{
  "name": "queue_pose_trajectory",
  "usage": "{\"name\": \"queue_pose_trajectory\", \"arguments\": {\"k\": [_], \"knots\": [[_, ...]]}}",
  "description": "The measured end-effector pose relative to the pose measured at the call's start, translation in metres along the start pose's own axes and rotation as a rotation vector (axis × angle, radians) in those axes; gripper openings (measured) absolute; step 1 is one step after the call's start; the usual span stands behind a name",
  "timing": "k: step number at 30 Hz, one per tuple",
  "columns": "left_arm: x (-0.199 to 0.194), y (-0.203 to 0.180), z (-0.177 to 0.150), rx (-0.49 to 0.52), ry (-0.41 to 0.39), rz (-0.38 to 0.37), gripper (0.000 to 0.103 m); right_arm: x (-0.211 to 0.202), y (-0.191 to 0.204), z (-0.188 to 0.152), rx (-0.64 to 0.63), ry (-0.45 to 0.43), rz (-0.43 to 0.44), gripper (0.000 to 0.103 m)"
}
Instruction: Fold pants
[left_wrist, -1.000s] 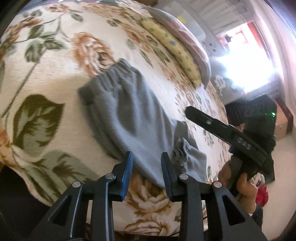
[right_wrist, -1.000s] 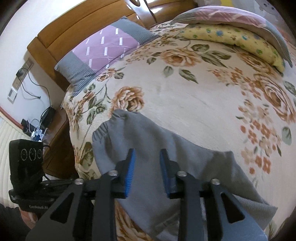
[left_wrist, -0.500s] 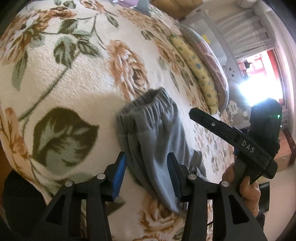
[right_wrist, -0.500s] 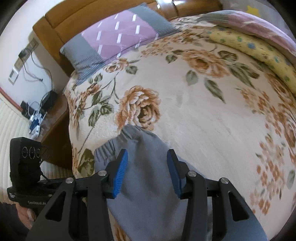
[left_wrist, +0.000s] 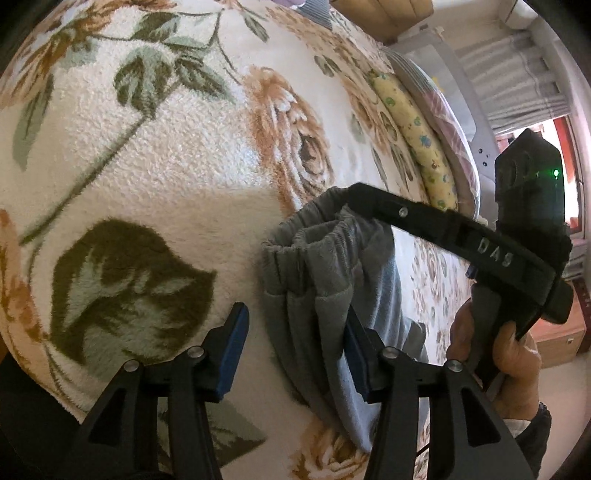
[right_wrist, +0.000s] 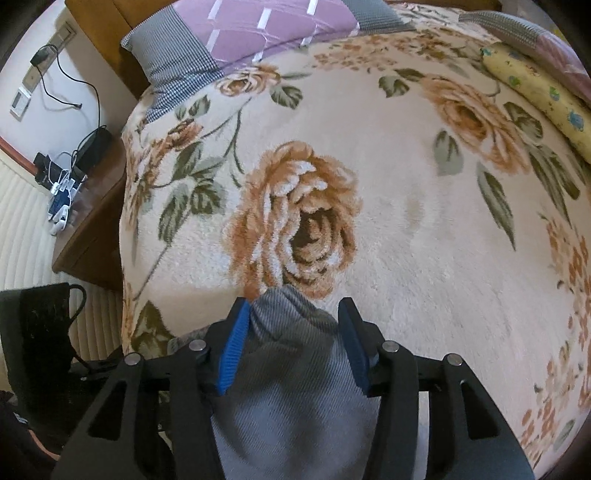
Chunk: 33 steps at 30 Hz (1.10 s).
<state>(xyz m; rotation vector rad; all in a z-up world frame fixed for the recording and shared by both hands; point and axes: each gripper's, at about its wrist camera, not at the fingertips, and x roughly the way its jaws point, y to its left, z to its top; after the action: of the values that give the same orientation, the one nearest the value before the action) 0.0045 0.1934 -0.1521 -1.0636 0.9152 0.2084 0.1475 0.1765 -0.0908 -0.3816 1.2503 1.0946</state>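
Grey pants (left_wrist: 325, 295) lie folded lengthwise on a floral blanket (left_wrist: 147, 166), elastic waistband towards the headboard. My left gripper (left_wrist: 295, 339) is open, its jaws astride the near waistband corner, one finger over the blanket, the other against the cloth. My right gripper (right_wrist: 295, 332) is open with the far waistband corner (right_wrist: 291, 317) bunched between its blue pads (right_wrist: 234, 343). In the left wrist view the right gripper's finger (left_wrist: 402, 214) rests on the waistband's far end.
A purple and grey pillow (right_wrist: 251, 33) leans on the wooden headboard. A yellow dotted quilt roll (right_wrist: 543, 99) lies along the bed's far side. A wooden nightstand (right_wrist: 92, 229) with cables stands left of the bed.
Both grippers have moved up along the pants to the waistband and lowered onto it. Both jaws have opened wider. The waistband is bunched and lifted at the right gripper.
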Motion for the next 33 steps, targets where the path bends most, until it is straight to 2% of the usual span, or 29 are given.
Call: {"name": "queue_pose_trajectory", "arguments": {"k": [4, 8, 9, 11, 12, 14, 17, 33], "knots": [[-0.002, -0.003, 0.002, 0.002, -0.004, 0.007, 0.054, 0.0, -0.002, 0.008, 0.021, -0.005, 0.064, 0.053], [0.005, -0.005, 0.007, 0.012, -0.009, 0.024, 0.055, 0.015, -0.004, 0.009, 0.015, 0.041, 0.006, 0.055], [0.007, -0.006, 0.007, 0.019, -0.013, 0.028, 0.055, 0.018, -0.005, 0.008, 0.023, 0.049, 0.019, 0.054], [0.009, -0.01, 0.007, 0.042, -0.025, 0.041, 0.054, 0.021, -0.007, 0.003, 0.035, 0.05, 0.034, 0.044], [0.009, -0.012, 0.006, 0.056, -0.032, 0.047, 0.054, 0.02, -0.007, 0.0, 0.033, 0.042, 0.033, 0.043], [0.009, -0.016, 0.004, 0.086, -0.039, 0.043, 0.04, 0.014, -0.005, -0.003, 0.024, 0.012, 0.022, 0.039], [0.007, -0.017, 0.004, 0.098, -0.044, 0.037, 0.036, 0.004, -0.003, -0.005, 0.024, -0.024, 0.01, 0.036], [-0.011, -0.03, -0.005, 0.123, -0.073, -0.016, 0.031, -0.039, -0.001, -0.026, 0.073, -0.141, 0.024, 0.033]]}}
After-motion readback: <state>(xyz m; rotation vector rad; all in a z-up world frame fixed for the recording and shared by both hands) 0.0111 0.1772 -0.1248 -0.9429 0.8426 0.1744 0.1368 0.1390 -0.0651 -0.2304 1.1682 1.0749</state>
